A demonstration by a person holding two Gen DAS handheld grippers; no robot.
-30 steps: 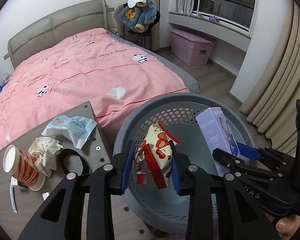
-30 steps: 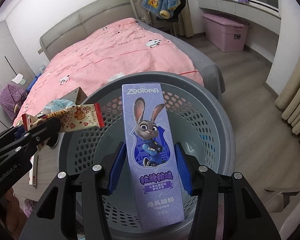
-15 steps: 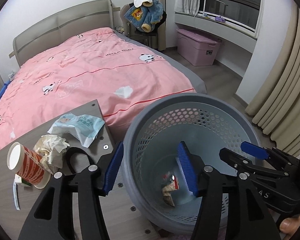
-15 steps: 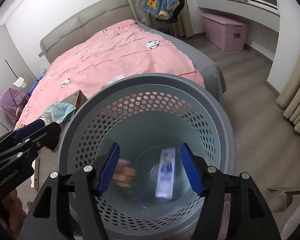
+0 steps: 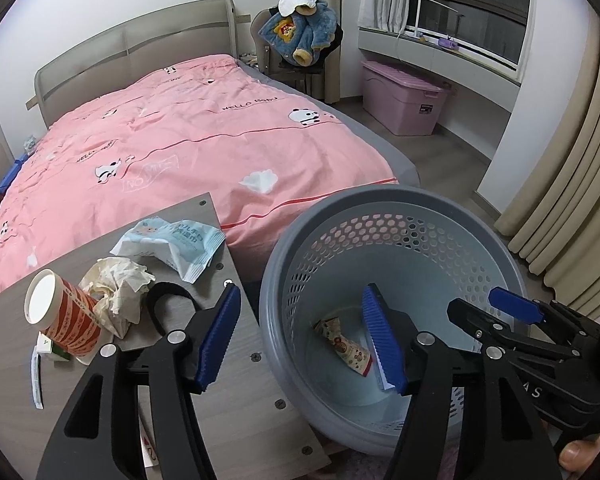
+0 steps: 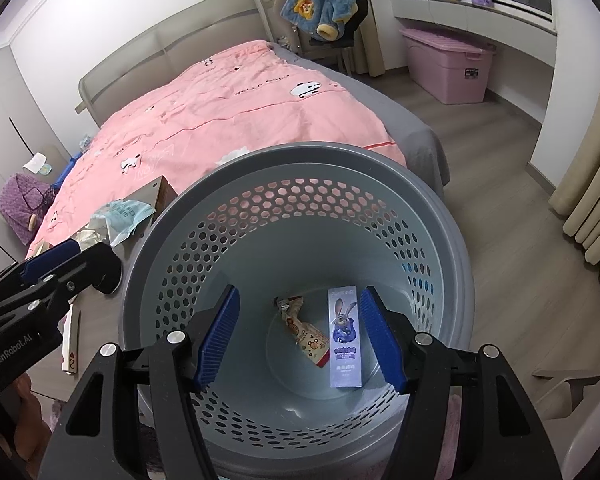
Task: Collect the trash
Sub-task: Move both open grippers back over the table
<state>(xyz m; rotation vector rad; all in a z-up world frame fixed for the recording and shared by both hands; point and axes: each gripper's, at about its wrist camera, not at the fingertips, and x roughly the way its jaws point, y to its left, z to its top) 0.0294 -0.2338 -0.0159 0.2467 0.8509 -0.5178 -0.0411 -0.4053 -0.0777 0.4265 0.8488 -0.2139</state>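
A grey perforated basket (image 5: 380,194) (image 6: 300,152) stands beside the small table (image 5: 236,400). On its bottom lie a red and white snack wrapper (image 5: 346,346) (image 6: 304,328) and a purple rabbit-print box (image 6: 344,336). My left gripper (image 5: 300,294) hangs over the basket's near-left rim, its jaws opening with nothing between them. My right gripper (image 6: 299,296) hovers open and empty above the basket's mouth. Each gripper shows in the other's view: right gripper (image 5: 484,304), left gripper (image 6: 92,258). Left on the table are a paper cup (image 5: 64,316), a crumpled tissue (image 5: 116,284) and a wipes packet (image 5: 172,244).
A black strap (image 5: 168,300) lies on the table near my left finger. Behind stand a bed with a pink cover (image 5: 188,140), a chair with a blue jacket (image 5: 300,36) and a pink storage box (image 5: 404,100). Curtains (image 5: 560,200) hang at the right.
Both grippers opened. The snack wrapper dropped from the left one and the purple box from the right one, and both now lie on the basket's bottom.
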